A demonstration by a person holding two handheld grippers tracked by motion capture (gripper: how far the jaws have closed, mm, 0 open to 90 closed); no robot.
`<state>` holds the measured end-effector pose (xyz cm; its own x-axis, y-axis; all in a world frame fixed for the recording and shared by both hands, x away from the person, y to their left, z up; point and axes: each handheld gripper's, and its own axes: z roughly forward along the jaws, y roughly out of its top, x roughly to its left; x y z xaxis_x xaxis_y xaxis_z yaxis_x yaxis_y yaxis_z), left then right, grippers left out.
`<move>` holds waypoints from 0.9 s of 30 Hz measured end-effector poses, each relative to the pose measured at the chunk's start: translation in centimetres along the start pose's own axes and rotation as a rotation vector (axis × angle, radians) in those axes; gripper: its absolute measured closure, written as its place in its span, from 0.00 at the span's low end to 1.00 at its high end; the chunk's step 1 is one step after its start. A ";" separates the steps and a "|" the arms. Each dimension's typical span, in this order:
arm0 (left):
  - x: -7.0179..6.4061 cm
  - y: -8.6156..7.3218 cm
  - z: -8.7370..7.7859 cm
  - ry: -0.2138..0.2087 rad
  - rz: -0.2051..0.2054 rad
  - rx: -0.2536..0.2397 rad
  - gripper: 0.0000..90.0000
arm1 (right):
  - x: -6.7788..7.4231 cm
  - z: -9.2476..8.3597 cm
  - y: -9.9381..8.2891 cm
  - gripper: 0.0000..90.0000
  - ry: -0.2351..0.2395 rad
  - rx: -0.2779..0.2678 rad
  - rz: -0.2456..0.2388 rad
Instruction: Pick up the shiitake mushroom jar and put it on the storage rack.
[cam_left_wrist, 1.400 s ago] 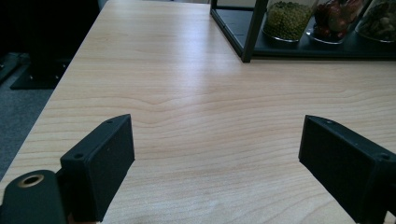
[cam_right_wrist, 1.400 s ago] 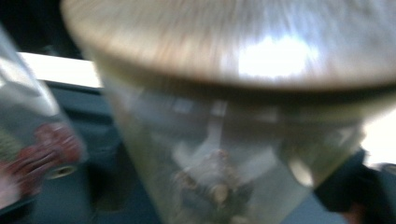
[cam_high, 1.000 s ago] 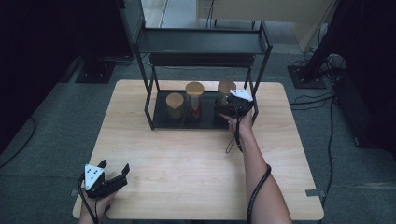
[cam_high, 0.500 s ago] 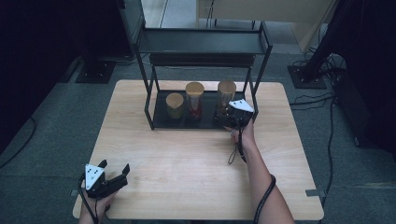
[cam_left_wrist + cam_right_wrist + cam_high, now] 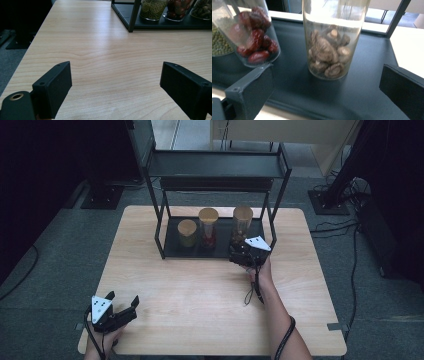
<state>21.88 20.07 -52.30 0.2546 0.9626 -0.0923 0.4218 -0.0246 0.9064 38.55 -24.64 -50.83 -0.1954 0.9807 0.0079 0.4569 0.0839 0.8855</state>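
Note:
Three cork-lidded glass jars stand on the bottom shelf of a black rack (image 5: pixel 172 251): a short one of green beans (image 5: pixel 187 233), one of red dates (image 5: pixel 208 227) and one of dried mushrooms (image 5: pixel 242 225). My right gripper (image 5: pixel 236 249) hovers at the shelf's front edge, just before the mushroom jar (image 5: pixel 332 50), open and apart from it. In the right gripper view the jaws stand wide either side of that jar, with the date jar (image 5: pixel 254 42) to the left. My left gripper (image 5: pixel 122 298) rests open and empty near the table's front left corner.
The rack has a top shelf (image 5: pixel 215 165) overhanging the jars and thin black posts (image 5: pixel 159 227) at its corners. The wooden table (image 5: pixel 200 290) spreads bare between the two grippers. The right gripper's cable (image 5: pixel 255 287) trails along the forearm. In the left gripper view the rack post (image 5: pixel 133 17) stands ahead.
My right gripper has drawn back from the mushroom jar toward the table's front and sunk a little. The left gripper has stayed put.

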 end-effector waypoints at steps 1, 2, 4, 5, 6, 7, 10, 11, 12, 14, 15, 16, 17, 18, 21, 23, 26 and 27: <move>0.0 0.0 0.0 0.000 0.000 0.001 0.12 | 0.0 0.0 -0.2 0.00 -0.001 -0.001 -0.004; 0.0 0.0 0.0 -0.001 0.000 0.001 0.12 | 0.1 -0.1 -0.4 0.00 -0.003 -0.001 -0.009; 0.0 0.0 0.0 -0.002 -0.002 0.001 0.12 | 0.3 -0.1 -0.8 0.00 -0.009 0.001 -0.023; 0.0 0.0 0.0 -0.003 -0.001 0.002 0.12 | 0.4 -0.1 -0.9 0.00 -0.011 0.003 -0.031; 0.0 0.0 0.0 -0.003 -0.002 0.001 0.12 | 0.5 -0.2 -1.0 0.00 -0.015 -0.002 -0.037; 0.0 0.0 0.0 -0.004 -0.003 0.002 0.12 | 0.6 -0.3 -1.0 0.00 -0.015 -0.004 -0.042; 0.0 0.0 0.0 -0.004 -0.003 0.002 0.12 | 0.7 -0.5 -1.2 0.00 -0.019 -0.002 -0.056; 0.0 0.0 0.0 -0.004 -0.001 0.001 0.12 | 0.8 -0.6 -1.3 0.00 -0.019 -0.002 -0.059; 0.0 0.0 0.0 -0.004 0.000 0.002 0.12 | 0.8 -0.6 -1.3 0.00 -0.020 0.000 -0.060; 0.0 0.0 0.0 -0.004 0.001 0.002 0.12 | 0.8 -0.7 -1.4 0.00 -0.022 0.004 -0.060; 0.0 0.0 0.0 -0.004 0.000 0.002 0.12 | 0.7 -0.8 -1.4 0.00 -0.022 0.005 -0.058; 0.0 0.0 0.0 -0.004 0.000 0.001 0.12 | 0.7 -0.9 -1.5 0.00 -0.022 0.006 -0.056; 0.0 0.0 0.0 -0.004 0.000 0.002 0.12 | 0.7 -1.0 -1.5 0.00 -0.023 0.006 -0.053; 0.0 0.0 0.0 -0.005 0.000 0.002 0.12 | 0.7 -1.1 -1.6 0.00 -0.024 0.008 -0.053; 0.0 0.0 0.0 -0.005 0.003 0.004 0.12 | 0.6 -1.3 -1.7 0.00 -0.021 0.007 -0.054; 0.0 0.0 0.0 -0.004 0.003 0.004 0.12 | 0.6 -1.5 -1.8 0.00 -0.022 0.008 -0.056; 0.0 0.0 0.0 -0.004 0.003 0.003 0.12 | 0.5 -1.8 -1.9 0.00 -0.019 0.006 -0.057; 0.0 0.0 0.0 -0.004 0.004 0.003 0.12 | 0.5 -1.9 -2.0 0.00 -0.020 0.007 -0.051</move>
<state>21.88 20.05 -52.30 0.2597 0.9614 -0.0906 0.4233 -0.0290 0.9055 35.90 -24.62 -51.71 -0.2016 0.9784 -0.0462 0.4528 0.1349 0.8813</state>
